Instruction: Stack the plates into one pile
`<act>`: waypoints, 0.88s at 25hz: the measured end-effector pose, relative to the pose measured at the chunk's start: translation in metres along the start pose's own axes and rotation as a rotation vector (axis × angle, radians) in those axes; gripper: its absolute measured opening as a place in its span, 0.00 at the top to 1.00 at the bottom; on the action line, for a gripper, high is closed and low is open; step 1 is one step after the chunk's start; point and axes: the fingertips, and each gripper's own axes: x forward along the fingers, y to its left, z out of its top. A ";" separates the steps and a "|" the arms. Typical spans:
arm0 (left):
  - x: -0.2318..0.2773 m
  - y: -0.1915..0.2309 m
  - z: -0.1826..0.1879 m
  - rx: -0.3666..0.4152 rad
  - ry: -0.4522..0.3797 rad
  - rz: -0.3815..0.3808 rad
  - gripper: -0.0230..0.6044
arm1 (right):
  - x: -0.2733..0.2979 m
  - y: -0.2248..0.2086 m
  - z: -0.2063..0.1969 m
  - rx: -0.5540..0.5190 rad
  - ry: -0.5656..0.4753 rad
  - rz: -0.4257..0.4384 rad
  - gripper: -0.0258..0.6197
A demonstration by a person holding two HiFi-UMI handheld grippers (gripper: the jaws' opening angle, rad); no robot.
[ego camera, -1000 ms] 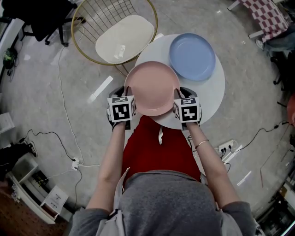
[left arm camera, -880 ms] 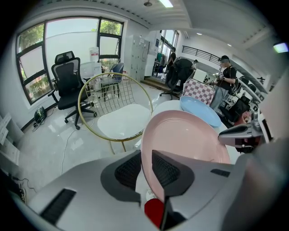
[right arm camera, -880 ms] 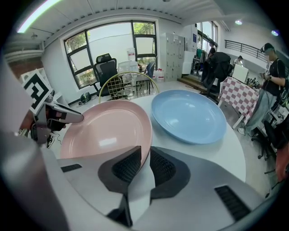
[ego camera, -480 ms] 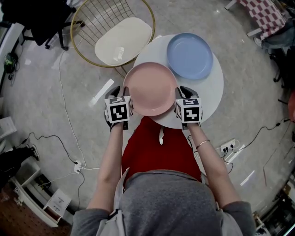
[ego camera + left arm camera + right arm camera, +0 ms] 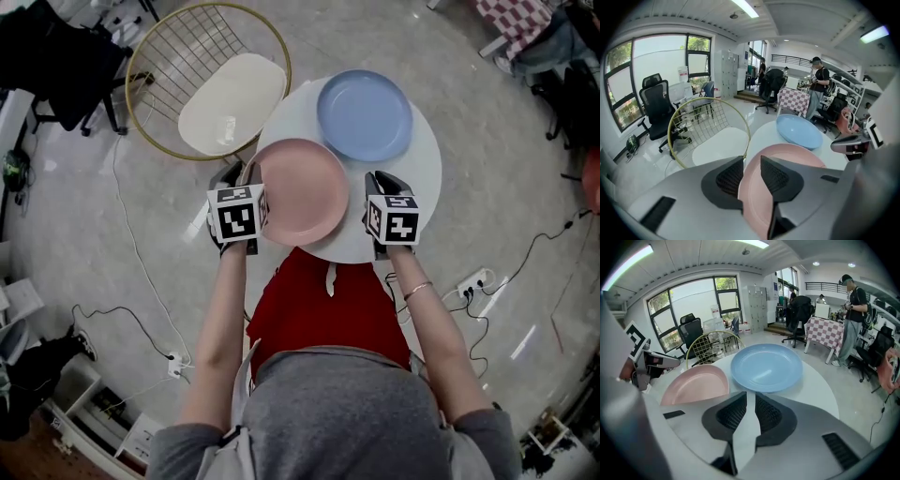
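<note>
2 jaws of left gripper (image 5: 751, 161) opening, pink plate (image 5: 792, 151) rim between (not pinched); right gripper (image 5: 751, 399) slightly apart, empty.

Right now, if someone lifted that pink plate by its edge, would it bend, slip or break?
Probably stiff: the pink plate holds a crisp round rim. Its smooth surface looks slippery, so the rim could slide from a thin pinch; the left gripper has it between opening jaws. It seems light, maybe plastic; breakability I cannot tell.
</note>
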 end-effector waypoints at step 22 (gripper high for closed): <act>0.049 -0.075 0.092 0.199 -0.030 -0.184 0.77 | -0.023 -0.048 0.011 0.179 -0.054 -0.088 0.85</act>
